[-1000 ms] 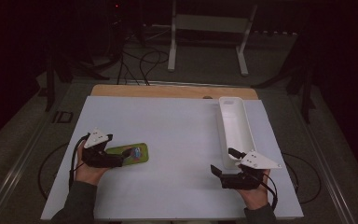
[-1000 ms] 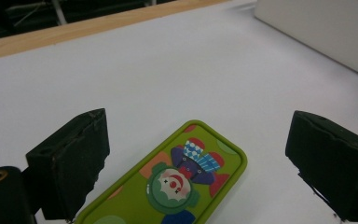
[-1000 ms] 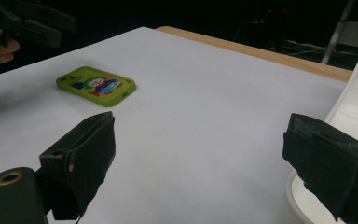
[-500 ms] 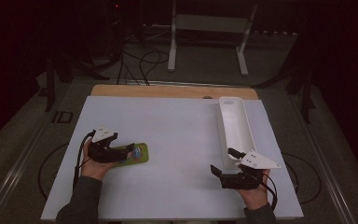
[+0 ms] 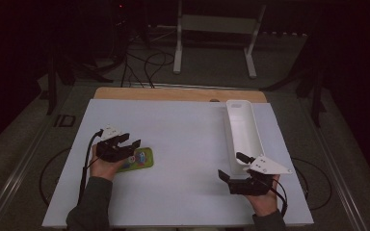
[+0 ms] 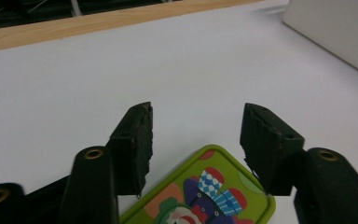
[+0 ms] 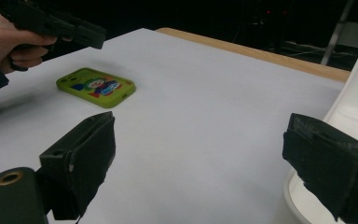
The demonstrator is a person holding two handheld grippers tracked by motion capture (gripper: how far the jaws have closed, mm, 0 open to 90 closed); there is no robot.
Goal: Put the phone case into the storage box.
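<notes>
A person is sitting at a white table (image 5: 188,144), holding a gripper in each hand; the left gripper (image 5: 125,147) is hovering over the near end of a green phone case (image 5: 137,160) lying flat on the table's left side; its jaws have just been closing and are standing half spread above the case, pressing nothing; the right gripper (image 5: 231,168) is resting beside a long white tray (image 5: 243,127), jaws spread wide and holding nothing.

The left gripper (image 5: 127,144) now sits farther along over the green phone case (image 5: 138,160) than before, its jaws having just been closing, the case's end between the fingers (image 6: 135,140).
</notes>
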